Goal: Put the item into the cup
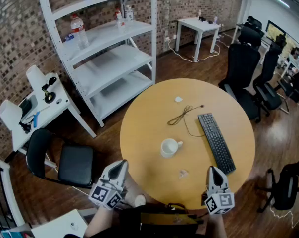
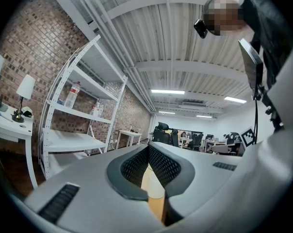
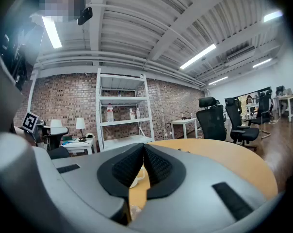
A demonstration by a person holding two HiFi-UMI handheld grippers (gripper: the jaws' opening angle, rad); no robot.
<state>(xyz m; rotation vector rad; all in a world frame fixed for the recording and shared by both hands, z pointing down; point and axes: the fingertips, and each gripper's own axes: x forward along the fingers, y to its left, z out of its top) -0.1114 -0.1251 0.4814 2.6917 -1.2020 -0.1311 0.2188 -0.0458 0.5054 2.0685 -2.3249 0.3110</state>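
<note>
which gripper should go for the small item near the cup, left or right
Right, probably. The right gripper sits nearer the small item, which lies to the right of the cup; the left gripper is farther off. Both have jaws shut and empty, so it must open first.

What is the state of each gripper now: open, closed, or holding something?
The grey left gripper is closed, with nothing between its jaws.
The grey right gripper is closed, with nothing between its jaws.
</note>
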